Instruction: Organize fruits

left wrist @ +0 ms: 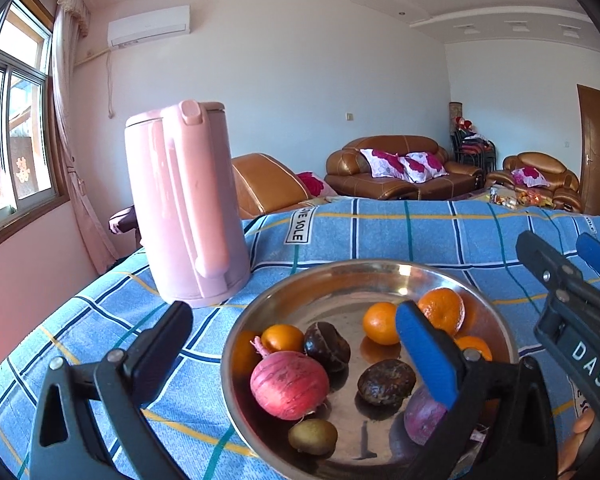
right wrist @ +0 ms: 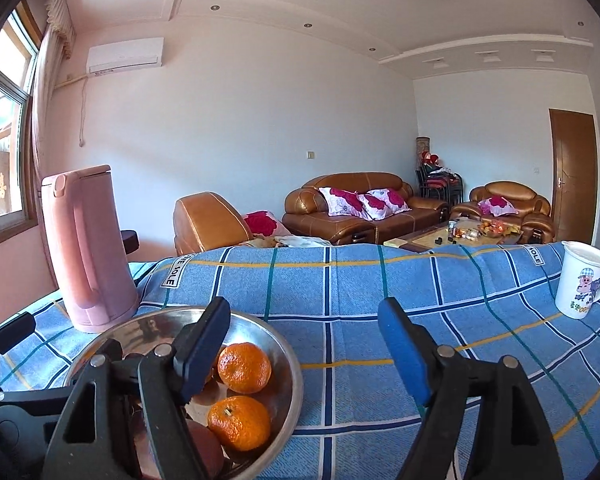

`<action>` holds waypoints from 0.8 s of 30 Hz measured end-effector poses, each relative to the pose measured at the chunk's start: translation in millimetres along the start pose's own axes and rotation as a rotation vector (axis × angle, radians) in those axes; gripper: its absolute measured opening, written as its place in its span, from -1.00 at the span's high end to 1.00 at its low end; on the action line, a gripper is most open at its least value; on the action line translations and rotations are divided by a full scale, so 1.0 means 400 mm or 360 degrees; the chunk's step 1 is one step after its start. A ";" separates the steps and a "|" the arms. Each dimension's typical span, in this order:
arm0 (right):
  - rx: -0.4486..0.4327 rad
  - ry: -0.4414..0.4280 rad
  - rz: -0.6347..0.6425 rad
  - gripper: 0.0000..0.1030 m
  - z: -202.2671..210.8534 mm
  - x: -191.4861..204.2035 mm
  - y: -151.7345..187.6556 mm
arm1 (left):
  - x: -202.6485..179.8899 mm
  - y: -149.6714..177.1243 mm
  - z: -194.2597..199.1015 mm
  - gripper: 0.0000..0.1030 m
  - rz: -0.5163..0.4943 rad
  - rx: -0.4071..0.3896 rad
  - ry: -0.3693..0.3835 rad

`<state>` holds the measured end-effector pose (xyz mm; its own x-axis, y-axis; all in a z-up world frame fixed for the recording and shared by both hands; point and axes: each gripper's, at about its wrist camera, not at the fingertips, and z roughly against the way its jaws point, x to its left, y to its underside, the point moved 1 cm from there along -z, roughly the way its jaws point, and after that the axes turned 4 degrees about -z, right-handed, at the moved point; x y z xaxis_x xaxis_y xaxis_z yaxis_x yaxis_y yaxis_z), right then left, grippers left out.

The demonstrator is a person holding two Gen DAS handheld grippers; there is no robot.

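Observation:
A steel bowl (left wrist: 324,280) on the blue checked cloth holds several mandarins (left wrist: 380,322), two dark passion fruits (left wrist: 386,382), a pink radish (left wrist: 288,384), a purple onion (left wrist: 422,418) and a small kiwi (left wrist: 312,436). My left gripper (left wrist: 296,354) is open and empty just above the bowl's near side. My right gripper (right wrist: 304,344) is open and empty over the bowl's right rim (right wrist: 296,380), next to two mandarins (right wrist: 244,366). The right gripper also shows in the left wrist view (left wrist: 560,268).
A pink electric kettle (left wrist: 184,204) stands left behind the bowl. A white cartoon mug (right wrist: 582,282) stands at the table's right. Blue checked cloth (right wrist: 360,280) covers the table. Brown sofas (right wrist: 352,208) and a door lie beyond.

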<state>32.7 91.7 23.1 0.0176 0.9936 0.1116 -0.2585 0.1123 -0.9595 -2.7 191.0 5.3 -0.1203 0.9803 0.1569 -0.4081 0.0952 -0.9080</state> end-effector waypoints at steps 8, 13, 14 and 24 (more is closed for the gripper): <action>-0.0014 -0.0014 0.0020 -0.52 0.050 -0.010 0.014 | 0.014 0.018 0.059 -1.00 0.0037 -0.0061 0.0018; -0.0033 -0.0013 0.0036 -0.52 0.077 -0.011 0.018 | 0.028 0.030 0.093 -1.00 0.0094 -0.0103 0.0050; -0.0037 -0.0014 0.0038 -0.52 0.081 -0.011 0.019 | 0.031 0.032 0.097 -1.00 0.0108 -0.0113 0.0059; -0.0042 0.0001 0.0040 -0.52 0.089 -0.011 0.019 | 0.020 0.031 0.102 -1.00 0.0083 -0.0128 0.0069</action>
<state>-3.8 87.7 24.6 0.0120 0.9961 0.0872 -0.2336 0.0876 -0.9684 -45.6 192.8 11.3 -0.0994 0.9907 0.0934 -0.3279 0.0561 -0.9430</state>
